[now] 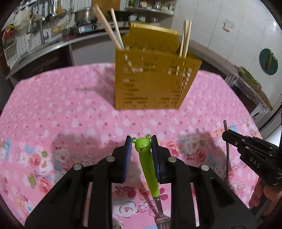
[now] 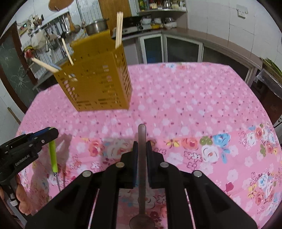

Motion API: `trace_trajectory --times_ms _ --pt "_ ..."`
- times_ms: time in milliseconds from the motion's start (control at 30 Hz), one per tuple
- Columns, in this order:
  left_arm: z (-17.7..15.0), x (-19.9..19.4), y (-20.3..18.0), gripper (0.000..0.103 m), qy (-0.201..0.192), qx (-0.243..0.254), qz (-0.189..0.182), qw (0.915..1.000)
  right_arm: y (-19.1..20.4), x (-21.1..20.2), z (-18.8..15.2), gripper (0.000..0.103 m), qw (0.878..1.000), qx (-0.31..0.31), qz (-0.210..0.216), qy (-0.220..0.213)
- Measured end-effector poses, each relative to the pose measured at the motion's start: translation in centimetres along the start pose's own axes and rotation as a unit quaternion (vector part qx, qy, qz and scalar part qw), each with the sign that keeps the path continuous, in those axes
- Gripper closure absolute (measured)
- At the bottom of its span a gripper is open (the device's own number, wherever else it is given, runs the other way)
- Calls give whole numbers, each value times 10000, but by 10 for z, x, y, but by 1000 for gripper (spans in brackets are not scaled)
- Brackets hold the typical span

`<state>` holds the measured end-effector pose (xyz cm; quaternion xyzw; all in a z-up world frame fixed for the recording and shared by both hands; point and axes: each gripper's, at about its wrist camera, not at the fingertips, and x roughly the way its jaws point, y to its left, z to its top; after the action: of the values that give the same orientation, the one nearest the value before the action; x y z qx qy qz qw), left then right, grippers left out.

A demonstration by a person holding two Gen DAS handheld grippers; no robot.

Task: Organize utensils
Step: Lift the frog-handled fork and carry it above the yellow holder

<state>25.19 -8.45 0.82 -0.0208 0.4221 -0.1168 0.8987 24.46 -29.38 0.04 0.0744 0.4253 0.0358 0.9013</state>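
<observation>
A yellow perforated utensil holder (image 1: 149, 79) stands on the pink floral tablecloth (image 1: 61, 105) and holds several wooden chopsticks (image 1: 185, 37); it also shows in the right wrist view (image 2: 98, 79). My left gripper (image 1: 141, 142) is shut on a fork with a green frog handle (image 1: 147, 158), frog head forward, tines toward the camera. My right gripper (image 2: 141, 146) is shut on a dark metal spoon (image 2: 141, 158), handle forward, bowl toward the camera. Both are held above the table, short of the holder. Each gripper shows in the other's view: the right gripper (image 1: 229, 134) and the left gripper (image 2: 51, 132).
Behind the table runs a kitchen counter (image 2: 202, 37) with a steel pot (image 2: 97, 26), a stove and shelves. Hanging utensils (image 1: 44, 15) line the back left wall. A person's hand (image 2: 23, 199) shows at the lower left of the right wrist view.
</observation>
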Motion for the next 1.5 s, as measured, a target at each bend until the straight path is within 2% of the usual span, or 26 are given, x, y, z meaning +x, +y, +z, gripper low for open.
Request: trace_trajectory --times_ms 167,333,800,1100,1500 --pt "6 -21 1 81 -323 17 -102 9994 1 -13 5 94 9996 5 93 -273" --pt "7 -42 -1 81 -600 96 -155 9980 6 -17 5 94 9993 -65 122 -339" --pt "18 -85 8 81 -1128 187 -85 9934 8 -31 15 94 9975 -23 196 -674" --pt "27 -102 8 81 -1343 270 29 9906 11 -38 22 94 9957 -44 219 -894" --pt "46 -124 13 81 -1509 451 278 9871 7 -54 39 94 9865 79 378 -1589"
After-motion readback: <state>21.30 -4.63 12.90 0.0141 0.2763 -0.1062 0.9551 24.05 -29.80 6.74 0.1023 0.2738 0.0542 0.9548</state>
